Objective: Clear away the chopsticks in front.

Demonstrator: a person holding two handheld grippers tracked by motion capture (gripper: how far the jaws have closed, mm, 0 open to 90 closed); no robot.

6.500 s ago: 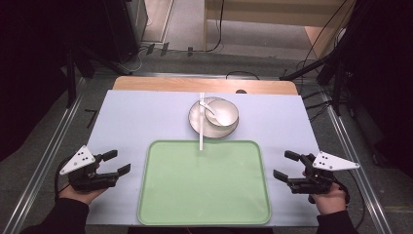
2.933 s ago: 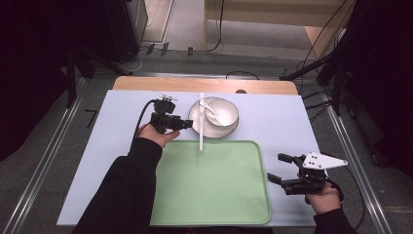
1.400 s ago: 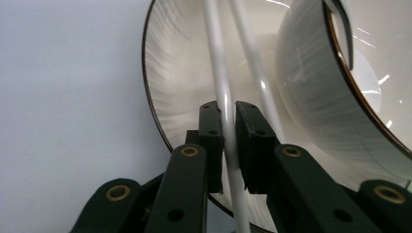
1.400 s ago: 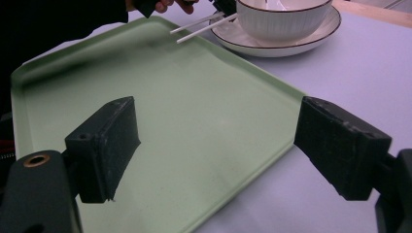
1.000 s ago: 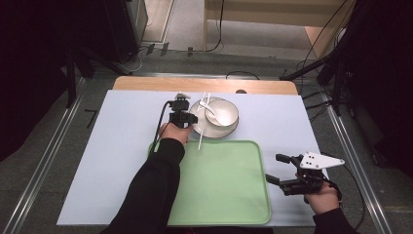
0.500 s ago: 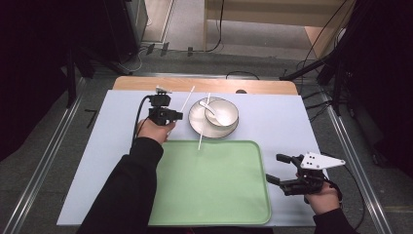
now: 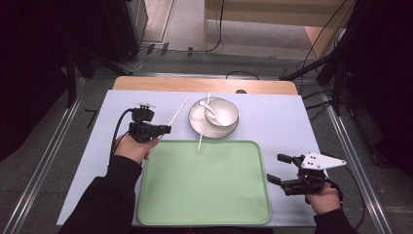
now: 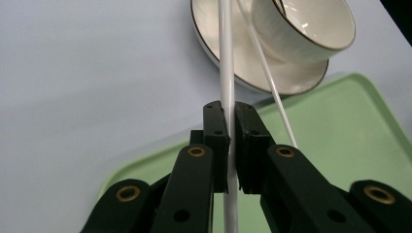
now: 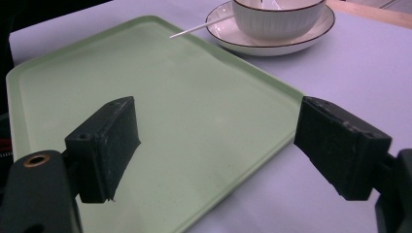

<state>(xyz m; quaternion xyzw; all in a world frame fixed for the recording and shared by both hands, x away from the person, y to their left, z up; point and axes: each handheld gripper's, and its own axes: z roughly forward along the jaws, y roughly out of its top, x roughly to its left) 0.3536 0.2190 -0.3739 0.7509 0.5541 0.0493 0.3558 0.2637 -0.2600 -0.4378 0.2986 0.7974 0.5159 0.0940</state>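
Note:
My left gripper (image 7: pixel 165 129) is shut on a thin white chopstick (image 7: pixel 179 109), held slanting above the table to the left of the bowl; in the left gripper view its pads (image 8: pixel 216 131) pinch the chopstick (image 8: pixel 227 68). A second white chopstick (image 7: pixel 203 126) leans across the plate (image 7: pixel 198 127), its tip over the green tray (image 7: pixel 204 195). The white bowl (image 7: pixel 225 108) stands on that plate and has a spoon (image 7: pixel 208 108) in it. My right gripper (image 7: pixel 275 168) hangs open at the tray's right edge, nothing between its pads (image 9: pixel 109 145).
The table is covered by a pale blue mat (image 7: pixel 97 165), with a wooden strip (image 7: pixel 160 84) along its far edge. Metal rails run along both sides of the table. In the right gripper view the tray (image 9: pixel 170 97) lies ahead, with the bowl (image 9: pixel 277 17) beyond it.
My left gripper has moved left and up with one chopstick, taking it off the bowl. The other chopstick still lies across the plate. The right gripper has stayed put.

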